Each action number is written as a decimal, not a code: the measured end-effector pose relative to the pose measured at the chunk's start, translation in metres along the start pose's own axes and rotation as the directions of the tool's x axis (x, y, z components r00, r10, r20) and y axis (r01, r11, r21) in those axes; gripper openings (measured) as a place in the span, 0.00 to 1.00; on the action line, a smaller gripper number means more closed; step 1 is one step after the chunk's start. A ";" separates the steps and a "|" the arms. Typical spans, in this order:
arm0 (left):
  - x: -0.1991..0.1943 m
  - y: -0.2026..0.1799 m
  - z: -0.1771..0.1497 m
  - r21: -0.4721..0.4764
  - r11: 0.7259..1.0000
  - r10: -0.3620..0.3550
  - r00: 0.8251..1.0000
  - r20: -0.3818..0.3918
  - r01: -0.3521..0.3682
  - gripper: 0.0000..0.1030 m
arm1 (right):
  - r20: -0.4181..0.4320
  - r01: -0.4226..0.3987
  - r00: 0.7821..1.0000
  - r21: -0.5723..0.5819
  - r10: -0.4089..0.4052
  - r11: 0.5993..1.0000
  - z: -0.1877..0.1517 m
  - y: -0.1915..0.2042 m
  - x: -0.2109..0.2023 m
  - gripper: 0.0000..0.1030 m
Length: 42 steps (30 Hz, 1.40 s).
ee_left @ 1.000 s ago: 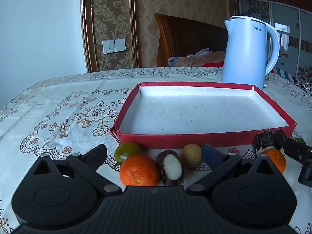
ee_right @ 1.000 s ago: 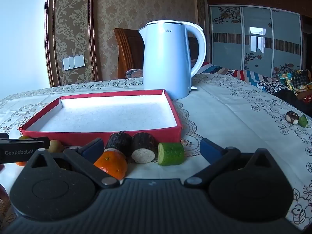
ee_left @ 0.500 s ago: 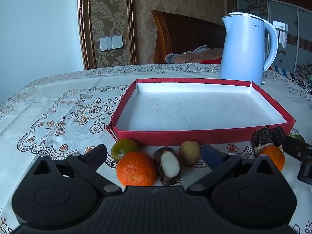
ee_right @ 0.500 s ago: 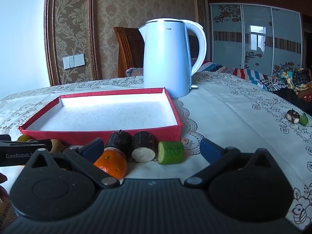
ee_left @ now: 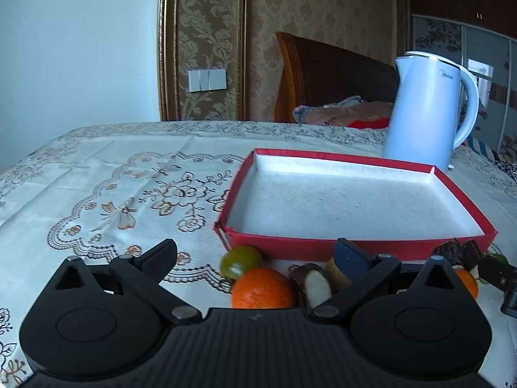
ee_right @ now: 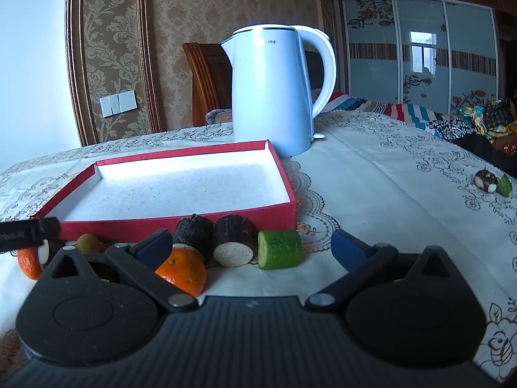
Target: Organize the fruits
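An empty red tray (ee_left: pixel 290 245) (ee_right: pixel 181 226) lies on the tablecloth. In front of it in the left wrist view lie a green fruit (ee_left: pixel 240 260), an orange (ee_left: pixel 263 289), a dark piece with a white cut face (ee_left: pixel 311 283) and a tan fruit (ee_left: pixel 336 273). My left gripper (ee_left: pixel 255 257) is open just before them. In the right wrist view an orange (ee_right: pixel 184 270), two dark cut pieces (ee_right: pixel 232 241) and a green cut piece (ee_right: pixel 279 249) lie by the tray's near right corner. My right gripper (ee_right: pixel 252 245) is open around them.
A white kettle (ee_right: pixel 274 90) (ee_left: pixel 426 113) stands behind the tray. Two small fruit pieces (ee_right: pixel 492 182) lie far right on the table. A wooden chair (ee_left: pixel 323 74) stands behind the table. The right gripper's tip (ee_left: pixel 497 271) shows at the left view's right edge.
My left gripper has shifted left and turned, so the fruits and tray now sit further right in its view. The right gripper has barely moved.
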<state>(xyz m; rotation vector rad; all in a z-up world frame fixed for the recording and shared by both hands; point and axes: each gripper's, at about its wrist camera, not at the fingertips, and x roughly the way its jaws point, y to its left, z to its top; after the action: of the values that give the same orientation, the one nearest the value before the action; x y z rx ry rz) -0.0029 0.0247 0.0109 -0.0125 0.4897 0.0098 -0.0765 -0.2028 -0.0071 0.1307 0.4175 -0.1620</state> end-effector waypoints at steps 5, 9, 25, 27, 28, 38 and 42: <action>-0.005 0.006 -0.003 0.003 1.000 -0.012 1.000 -0.013 0.012 1.00 | 0.002 -0.005 1.000 0.007 0.005 1.000 0.000 -0.001 0.001 1.00; -0.015 0.017 -0.007 -0.017 0.998 -0.054 0.998 -0.018 0.054 1.00 | 0.003 -0.009 1.000 0.024 0.009 1.000 -0.001 -0.003 0.000 1.00; -0.018 0.029 -0.016 -0.046 0.990 -0.132 0.990 -0.038 0.130 1.00 | 0.013 -0.021 1.000 0.053 0.021 0.998 -0.002 -0.008 -0.001 1.00; -0.018 0.032 -0.016 -0.060 0.990 -0.130 0.991 -0.032 0.128 1.00 | 0.015 -0.027 1.000 0.089 0.026 0.996 -0.002 -0.015 -0.003 1.00; -0.017 0.034 -0.016 -0.073 0.988 -0.137 0.990 -0.031 0.134 1.00 | 0.015 -0.035 0.999 0.109 0.034 0.993 -0.002 -0.020 -0.005 1.00; -0.014 0.037 -0.016 -0.116 0.977 -0.188 0.980 -0.060 0.180 1.00 | -0.098 -0.062 0.993 0.023 0.064 0.998 -0.009 -0.043 -0.009 1.00; -0.019 0.025 -0.019 -0.045 0.977 -0.212 0.976 -0.051 0.210 1.00 | -0.113 -0.064 0.991 0.011 0.065 0.998 -0.009 -0.052 -0.009 1.00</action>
<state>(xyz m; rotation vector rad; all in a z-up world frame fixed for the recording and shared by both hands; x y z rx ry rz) -0.0287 0.0497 0.0027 -0.1039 0.5421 -0.1898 -0.0981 -0.2508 -0.0165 0.1614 0.5253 -0.0927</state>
